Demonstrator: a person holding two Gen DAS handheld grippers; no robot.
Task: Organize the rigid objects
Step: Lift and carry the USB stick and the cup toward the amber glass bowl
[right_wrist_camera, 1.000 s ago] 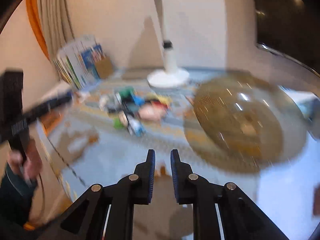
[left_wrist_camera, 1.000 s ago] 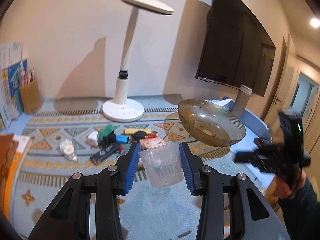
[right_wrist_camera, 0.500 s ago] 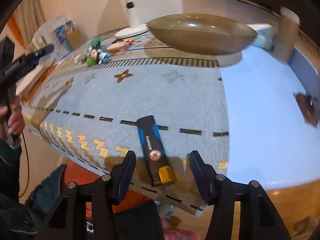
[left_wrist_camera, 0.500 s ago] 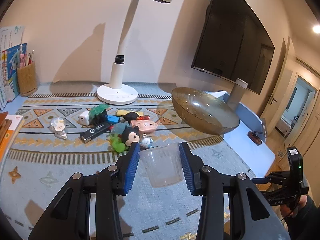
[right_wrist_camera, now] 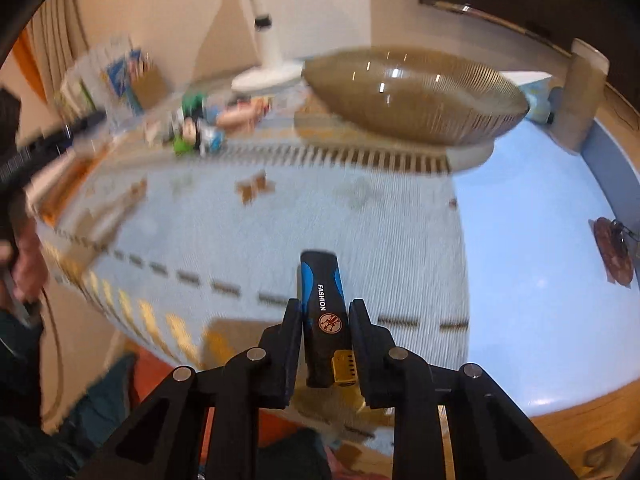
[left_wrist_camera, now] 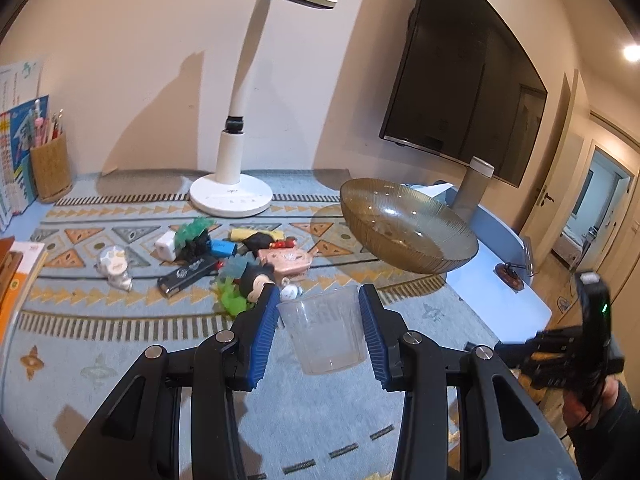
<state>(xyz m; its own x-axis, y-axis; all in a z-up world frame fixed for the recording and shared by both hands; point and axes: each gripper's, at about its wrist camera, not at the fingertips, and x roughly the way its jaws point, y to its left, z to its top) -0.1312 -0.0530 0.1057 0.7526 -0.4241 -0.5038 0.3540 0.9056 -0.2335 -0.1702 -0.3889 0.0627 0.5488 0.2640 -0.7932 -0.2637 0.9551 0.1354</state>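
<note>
Amber bowl was seen at the table's far side. Clear cup was clamped upright, mouth up, in left gripper. Black-blue lighter was pinched in right gripper, long axis pointing away toward bowl, gold end nearest.

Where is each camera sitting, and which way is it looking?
Left wrist: on the left gripper, facing the back wall over the clear cup it holds; the right gripper shows at right.
Right wrist: on the right gripper, looking across the table over the black and blue lighter it holds; a hand shows at left.
Shared: the brown bowl and toy pile.
</note>
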